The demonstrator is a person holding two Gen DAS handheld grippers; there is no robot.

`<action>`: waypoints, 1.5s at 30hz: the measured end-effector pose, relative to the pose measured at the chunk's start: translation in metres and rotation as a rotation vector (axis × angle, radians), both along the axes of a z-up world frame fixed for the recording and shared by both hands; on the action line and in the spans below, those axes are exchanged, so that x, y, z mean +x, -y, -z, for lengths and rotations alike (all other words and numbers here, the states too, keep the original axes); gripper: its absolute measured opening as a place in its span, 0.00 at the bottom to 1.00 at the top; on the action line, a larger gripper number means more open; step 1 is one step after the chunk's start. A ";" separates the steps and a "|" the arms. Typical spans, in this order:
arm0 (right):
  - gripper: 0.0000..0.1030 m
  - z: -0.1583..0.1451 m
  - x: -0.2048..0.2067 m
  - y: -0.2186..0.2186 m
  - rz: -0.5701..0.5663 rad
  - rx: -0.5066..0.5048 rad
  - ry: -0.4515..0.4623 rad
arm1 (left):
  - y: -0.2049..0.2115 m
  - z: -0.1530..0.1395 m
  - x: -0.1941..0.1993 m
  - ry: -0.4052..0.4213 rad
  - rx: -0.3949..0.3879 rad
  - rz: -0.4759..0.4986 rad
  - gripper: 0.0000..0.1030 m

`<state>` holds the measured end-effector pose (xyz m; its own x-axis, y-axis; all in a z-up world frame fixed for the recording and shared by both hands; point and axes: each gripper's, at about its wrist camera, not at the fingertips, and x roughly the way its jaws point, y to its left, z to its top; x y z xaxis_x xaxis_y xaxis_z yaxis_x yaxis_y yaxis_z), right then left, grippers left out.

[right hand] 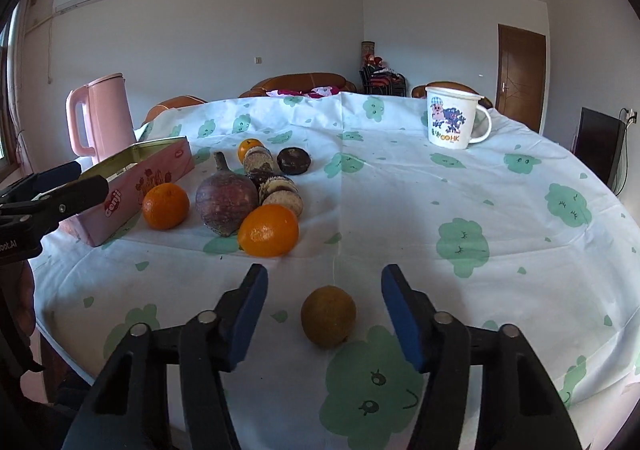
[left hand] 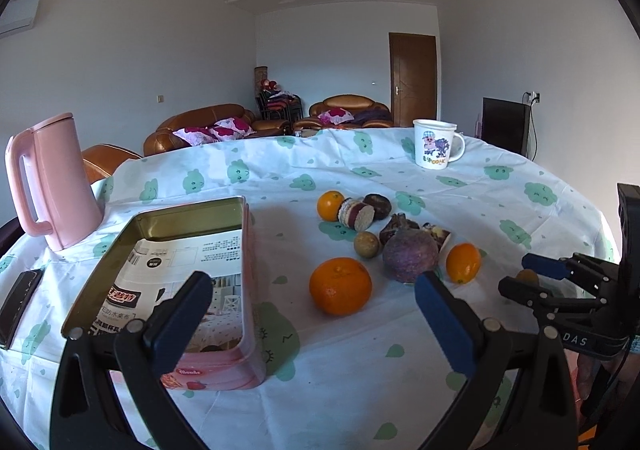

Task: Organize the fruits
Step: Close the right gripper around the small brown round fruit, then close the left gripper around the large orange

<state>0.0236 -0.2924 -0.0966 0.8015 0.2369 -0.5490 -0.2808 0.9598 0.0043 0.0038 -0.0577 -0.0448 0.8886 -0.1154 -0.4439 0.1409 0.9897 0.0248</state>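
Observation:
An open pink tin lined with printed paper lies at the left; it also shows in the right wrist view. Three oranges, a purple root vegetable, a small brown-green fruit and round cakes lie on the tablecloth. My left gripper is open and empty, just short of the near orange. My right gripper is open, its pads either side of a small brown fruit without touching it.
A pink kettle stands at the far left, a dark phone near it. A white cartoon mug stands at the back right. The round table's cloud-print cloth stretches bare to the right. Sofas stand beyond.

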 end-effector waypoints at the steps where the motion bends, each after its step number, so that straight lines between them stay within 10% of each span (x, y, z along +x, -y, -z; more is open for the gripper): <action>1: 0.50 0.002 0.000 0.002 -0.003 0.008 -0.001 | 0.001 0.000 0.001 0.000 -0.001 0.005 0.99; 5: 0.28 0.003 -0.001 0.002 -0.011 0.024 0.004 | 0.008 0.003 0.011 -0.030 -0.003 0.046 0.80; 14: 0.27 0.003 -0.001 0.003 -0.038 0.059 0.007 | 0.031 0.013 0.036 -0.118 0.035 0.105 0.60; 30: 0.27 -0.002 -0.007 -0.003 -0.076 0.086 0.041 | 0.024 0.025 0.069 -0.243 0.110 0.035 0.47; 45: 0.27 -0.027 -0.007 -0.033 -0.169 0.098 0.119 | 0.009 0.013 0.043 -0.145 -0.042 0.099 0.46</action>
